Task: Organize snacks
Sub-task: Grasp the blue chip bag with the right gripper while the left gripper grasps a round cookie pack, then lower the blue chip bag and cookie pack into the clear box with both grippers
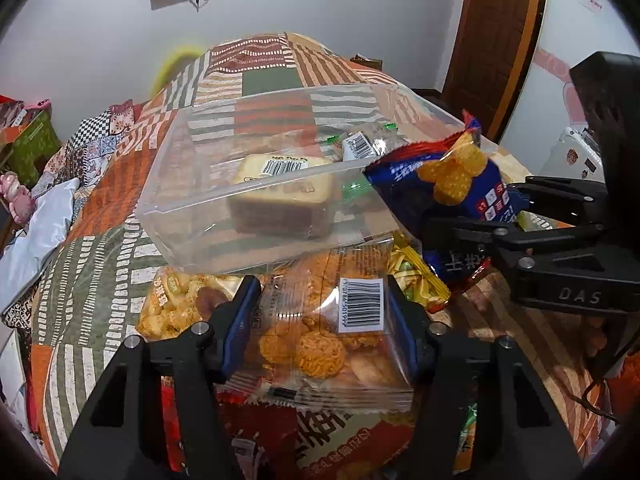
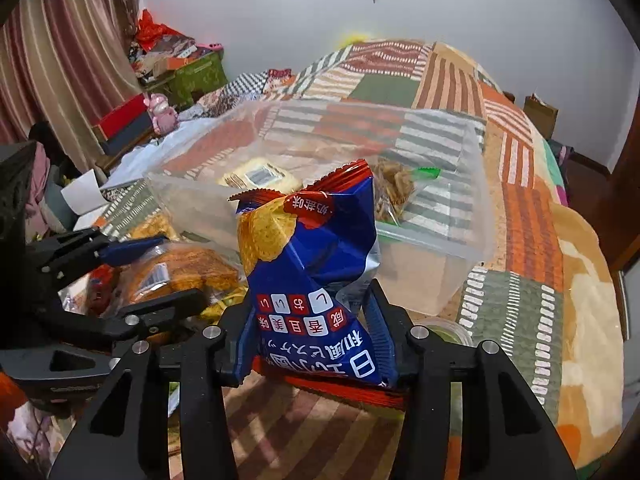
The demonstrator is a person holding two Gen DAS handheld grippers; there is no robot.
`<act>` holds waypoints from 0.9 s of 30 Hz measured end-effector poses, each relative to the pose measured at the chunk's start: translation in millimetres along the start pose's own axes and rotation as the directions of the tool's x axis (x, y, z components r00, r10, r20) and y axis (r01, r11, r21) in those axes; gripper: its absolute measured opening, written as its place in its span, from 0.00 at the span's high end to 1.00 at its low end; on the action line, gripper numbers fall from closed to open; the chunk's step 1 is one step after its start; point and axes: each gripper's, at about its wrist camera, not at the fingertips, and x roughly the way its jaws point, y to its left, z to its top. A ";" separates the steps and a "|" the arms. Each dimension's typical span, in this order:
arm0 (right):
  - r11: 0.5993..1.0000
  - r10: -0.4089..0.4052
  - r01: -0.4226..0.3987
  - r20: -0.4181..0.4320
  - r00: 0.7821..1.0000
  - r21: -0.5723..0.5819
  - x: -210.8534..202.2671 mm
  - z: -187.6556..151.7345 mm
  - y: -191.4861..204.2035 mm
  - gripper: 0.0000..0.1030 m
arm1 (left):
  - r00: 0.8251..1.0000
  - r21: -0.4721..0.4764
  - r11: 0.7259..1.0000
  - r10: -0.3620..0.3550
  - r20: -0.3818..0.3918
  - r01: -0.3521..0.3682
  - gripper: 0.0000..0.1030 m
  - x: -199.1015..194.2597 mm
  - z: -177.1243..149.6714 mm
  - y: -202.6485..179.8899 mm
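A clear plastic bin [image 1: 192, 216] stands on the patchwork bed; it also shows in the right wrist view [image 2: 472, 240]. It holds a wrapped bread loaf [image 1: 280, 196] and small green-sealed packets [image 1: 360, 144]. My left gripper [image 1: 320, 320] is shut on a clear bag of orange noodle snacks [image 1: 320, 344], just in front of the bin. My right gripper [image 2: 308, 336] is shut on a blue and red chip bag [image 2: 312, 256], held upright at the bin's near right corner; the bag also shows in the left wrist view [image 1: 444, 188].
More snack packets lie in front of the bin: a clear bag of puffs [image 1: 172, 304], a yellow packet [image 1: 416, 276], a red-orange bag [image 1: 344, 440]. Boxes and clutter [image 2: 176, 68] stand left of the bed. A brown door [image 1: 492, 28] is at right.
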 end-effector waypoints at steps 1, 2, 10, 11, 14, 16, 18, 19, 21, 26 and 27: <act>1.000 0.003 -0.003 0.011 1.000 0.000 -4.0 -0.5 1.3 0.57 | 1.000 -0.001 1.000 0.001 0.002 -0.001 0.43 -1.7 -0.2 -0.2; 1.000 0.003 -0.003 0.020 1.000 -0.003 -6.5 -0.7 1.6 0.57 | 1.000 -0.003 1.000 0.002 0.005 -0.002 0.44 -3.8 -0.2 -0.5; 1.000 -0.006 0.006 0.079 0.997 0.005 -30.4 2.2 3.6 0.57 | 0.998 -0.008 1.000 0.012 0.057 -0.012 0.45 -29.3 1.7 -3.1; 1.000 -0.008 0.008 0.085 0.996 0.006 -32.5 2.6 3.8 0.57 | 0.998 -0.007 1.000 0.014 0.063 -0.014 0.45 -31.5 2.4 -3.7; 1.000 -0.021 0.020 0.116 0.993 0.007 -42.2 6.9 4.9 0.57 | 0.995 -0.011 1.000 0.019 0.096 -0.018 0.45 -43.3 7.6 -3.7; 1.000 -0.019 0.018 0.130 0.991 0.014 -46.7 9.0 5.1 0.57 | 0.993 -0.020 1.000 0.020 0.113 -0.018 0.45 -49.5 11.1 -2.4; 1.000 -0.023 0.021 0.146 0.989 0.019 -51.3 12.5 5.1 0.57 | 0.991 -0.035 0.999 0.023 0.130 -0.019 0.45 -55.5 16.6 -0.5; 1.000 -0.026 0.024 0.156 0.987 0.020 -53.8 14.4 5.0 0.57 | 0.990 -0.042 0.999 0.026 0.138 -0.020 0.45 -57.6 19.7 0.5; 0.999 -0.032 0.028 0.172 0.985 0.022 -58.3 17.1 5.1 0.57 | 0.988 -0.055 0.998 0.027 0.154 -0.019 0.45 -61.9 26.2 2.9; 0.999 -0.046 0.040 0.214 0.976 0.033 -65.5 28.0 3.0 0.57 | 0.982 -0.077 0.997 0.026 0.188 -0.012 0.45 -67.8 40.5 6.5; 0.999 -0.047 0.040 0.219 0.975 0.036 -66.2 29.8 1.9 0.57 | 0.980 -0.079 0.997 0.030 0.195 -0.014 0.45 -68.2 44.8 7.0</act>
